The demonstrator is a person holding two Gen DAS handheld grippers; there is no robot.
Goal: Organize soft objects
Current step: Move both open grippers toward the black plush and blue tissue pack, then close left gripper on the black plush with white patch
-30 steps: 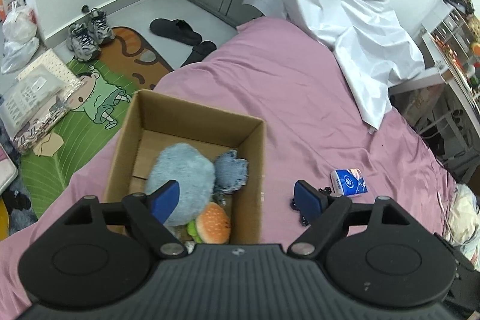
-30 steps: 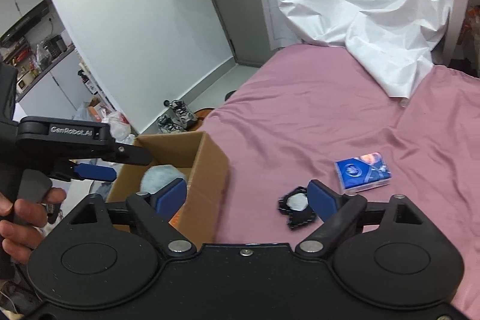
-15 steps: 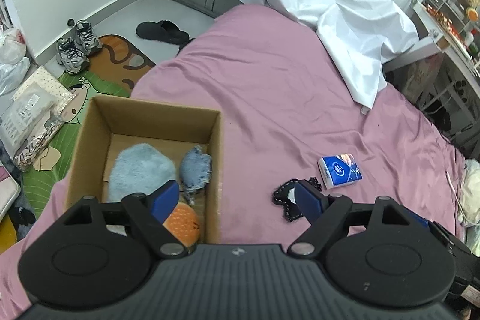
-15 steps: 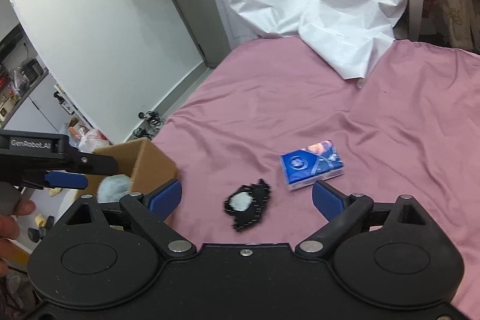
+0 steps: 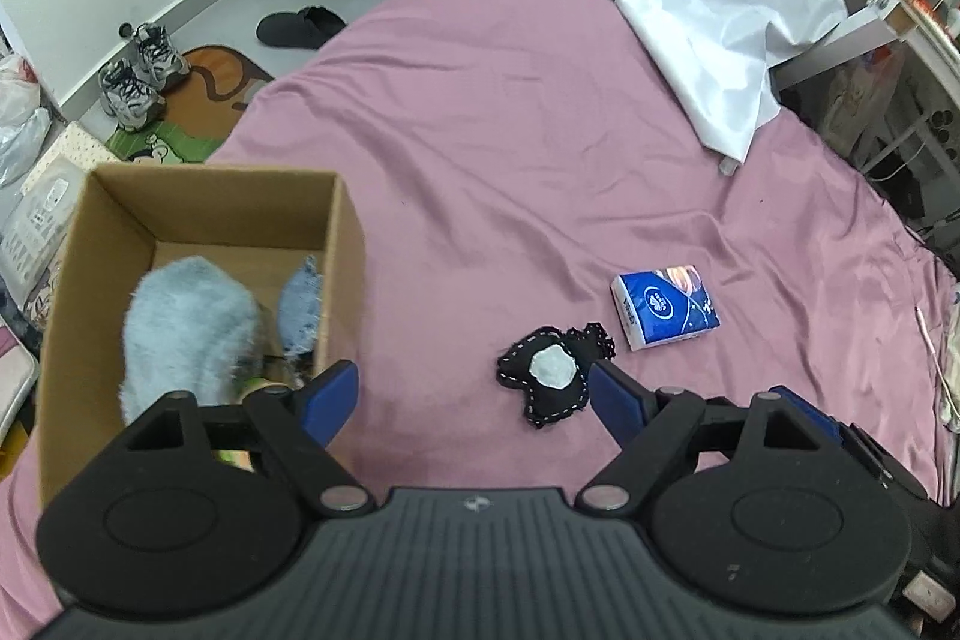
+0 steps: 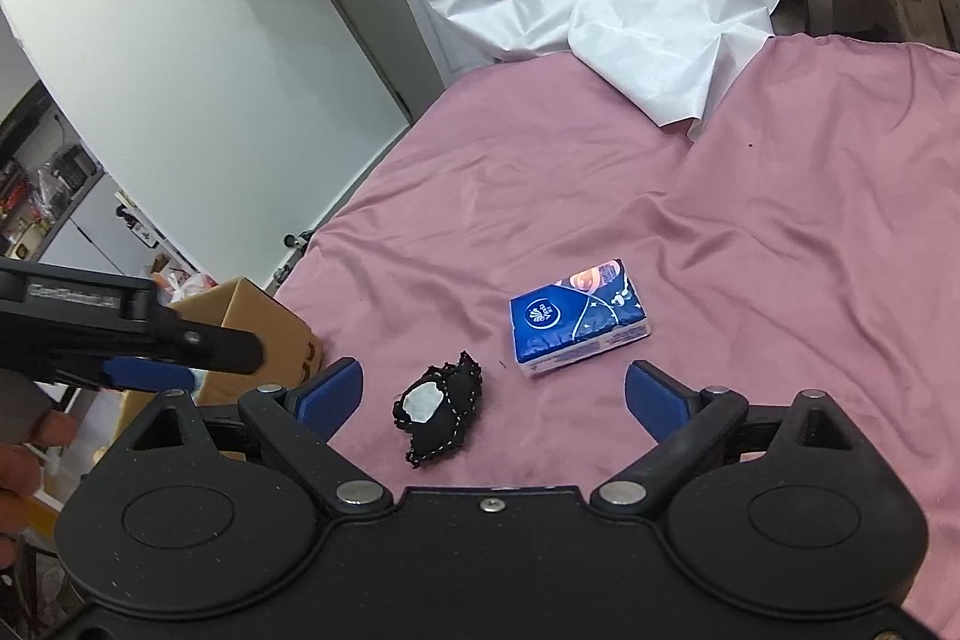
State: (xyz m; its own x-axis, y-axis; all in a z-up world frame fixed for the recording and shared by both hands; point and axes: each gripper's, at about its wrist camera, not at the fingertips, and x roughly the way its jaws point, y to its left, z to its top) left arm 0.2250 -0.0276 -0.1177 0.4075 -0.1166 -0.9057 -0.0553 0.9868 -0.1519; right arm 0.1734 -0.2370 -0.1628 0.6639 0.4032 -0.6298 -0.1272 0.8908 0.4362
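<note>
Here, from the left wrist camera, the left gripper (image 5: 471, 394) hangs over a pink bed (image 5: 510, 148) with its jaws apart and empty; a cardboard box (image 5: 345, 250) at the left holds a fluffy grey-blue toy (image 5: 186, 322), and a small black plush (image 5: 549, 373) lies on the sheet beside a blue tissue pack (image 5: 663, 307). From the right wrist camera, the right gripper (image 6: 492, 394) has its jaws spread wide and empty, the black plush (image 6: 441, 415) lying between them on the sheet untouched, the tissue pack (image 6: 576, 325) just beyond

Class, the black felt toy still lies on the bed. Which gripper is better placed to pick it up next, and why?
Probably the right gripper: its open, empty jaws frame the black felt toy. In the left gripper's view the toy sits off-centre by one jaw.
</note>
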